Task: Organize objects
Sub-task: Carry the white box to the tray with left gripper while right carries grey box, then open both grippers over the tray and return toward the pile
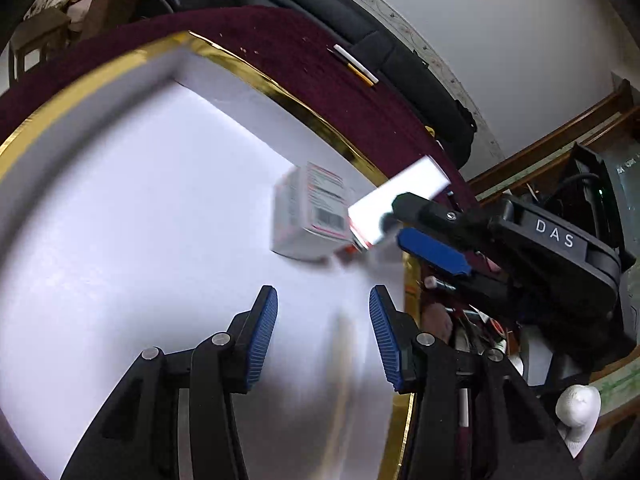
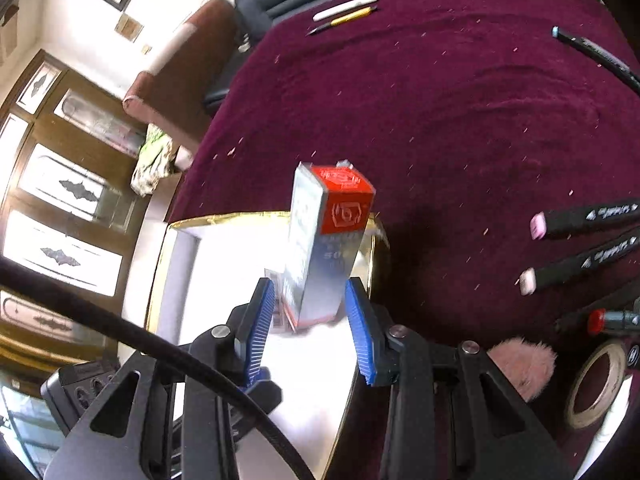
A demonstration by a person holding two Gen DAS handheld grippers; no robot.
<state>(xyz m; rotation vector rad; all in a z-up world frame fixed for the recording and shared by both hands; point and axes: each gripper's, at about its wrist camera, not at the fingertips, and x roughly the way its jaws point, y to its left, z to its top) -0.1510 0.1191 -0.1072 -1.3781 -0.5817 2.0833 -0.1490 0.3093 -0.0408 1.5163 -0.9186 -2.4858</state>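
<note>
A white box with a gold rim (image 1: 224,56) lies on the maroon cloth; it also shows in the right wrist view (image 2: 208,220). A white carton with a barcode (image 1: 312,212) lies inside it. My right gripper (image 2: 310,308) holds a silver carton with a red end (image 2: 328,240) between its blue pads (image 2: 360,332), over the box's near rim. From the left wrist view the same carton (image 1: 396,204) is tilted above the box's right edge, pinched by the right gripper (image 1: 404,226). My left gripper (image 1: 324,332) is open and empty over the box's white floor.
On the maroon cloth (image 2: 440,100) lie several black markers (image 2: 580,220), a white stick and a pencil (image 2: 348,10), a roll of tape (image 2: 596,384) and a pink fluffy thing (image 2: 524,364). A black chair (image 1: 360,28) stands beyond the table's edge.
</note>
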